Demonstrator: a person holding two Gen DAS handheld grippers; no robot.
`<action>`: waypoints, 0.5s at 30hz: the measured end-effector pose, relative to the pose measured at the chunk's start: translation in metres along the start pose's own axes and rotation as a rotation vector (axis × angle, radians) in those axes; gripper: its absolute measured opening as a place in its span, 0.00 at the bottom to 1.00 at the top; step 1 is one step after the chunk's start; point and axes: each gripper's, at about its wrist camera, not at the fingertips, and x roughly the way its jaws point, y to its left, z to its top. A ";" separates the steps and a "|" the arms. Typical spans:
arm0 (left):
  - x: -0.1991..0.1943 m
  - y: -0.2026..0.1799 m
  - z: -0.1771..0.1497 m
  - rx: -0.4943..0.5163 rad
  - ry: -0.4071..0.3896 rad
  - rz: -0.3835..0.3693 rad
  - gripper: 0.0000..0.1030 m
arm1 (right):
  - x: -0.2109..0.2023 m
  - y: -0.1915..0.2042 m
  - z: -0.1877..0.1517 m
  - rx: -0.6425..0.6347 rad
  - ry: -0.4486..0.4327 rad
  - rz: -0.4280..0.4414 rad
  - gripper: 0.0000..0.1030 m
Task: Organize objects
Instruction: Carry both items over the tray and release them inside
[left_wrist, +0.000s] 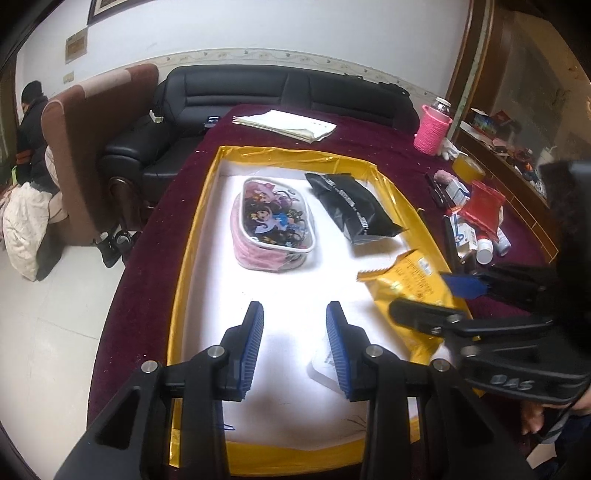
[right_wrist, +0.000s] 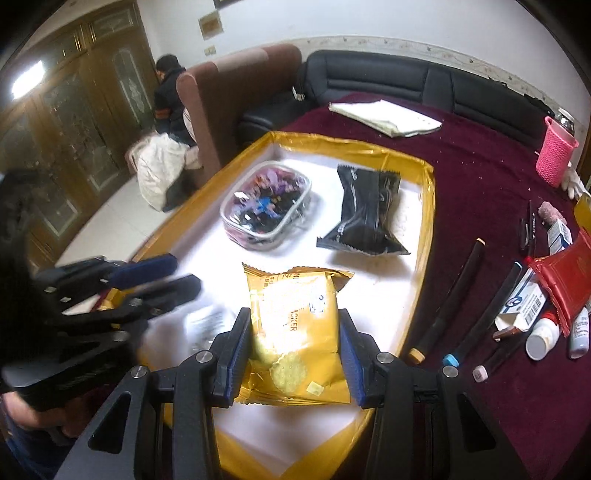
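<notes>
Right hand-held gripper (right_wrist: 293, 349) has the yellow cracker pack (right_wrist: 295, 332) clamped between its blue pads, one pad pressed to each side of the bag, holding it over the near end of the gold-rimmed tray (right_wrist: 428, 236). Left hand-held gripper (left_wrist: 294, 345) sits apart at the pack's left with its jaws spread and nothing between them, just white tray floor below, and a small white packet (left_wrist: 321, 367) lies just beside its right finger. From the left wrist view the yellow pack (left_wrist: 410, 280) hangs by the tray's right rim (left_wrist: 406, 206), with the right hand-held gripper (left_wrist: 443, 299) on it. Further up the tray, the clear cartoon pouch (right_wrist: 267, 205) lies left and the black packet (right_wrist: 365, 212) lies right, near each other but apart, both flat on the white lining. Off the tray, on the maroon bench (right_wrist: 480, 177), there is a clutter at the right: dark pens (right_wrist: 454, 295), a red pouch (right_wrist: 565, 280), a small white bottle (right_wrist: 543, 338) and a boxed item (right_wrist: 524, 302). A pink knitted cup (right_wrist: 556, 155) stands at the far right, folded white paper (right_wrist: 384, 116) lies at the far edge, and a black sofa (right_wrist: 388, 79) sits behind the bench. A person in a dark jacket (right_wrist: 168, 96) sits beyond a brown chair (right_wrist: 229, 92).
</notes>
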 end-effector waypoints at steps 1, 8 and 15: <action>-0.001 0.002 0.000 -0.006 -0.003 0.002 0.33 | 0.005 0.001 0.000 -0.008 0.010 -0.013 0.48; -0.010 0.022 -0.002 -0.053 -0.022 0.027 0.33 | 0.030 0.020 -0.004 -0.057 0.065 -0.011 0.48; -0.016 0.030 -0.005 -0.073 -0.027 0.048 0.33 | 0.042 0.044 -0.002 -0.054 0.045 0.094 0.49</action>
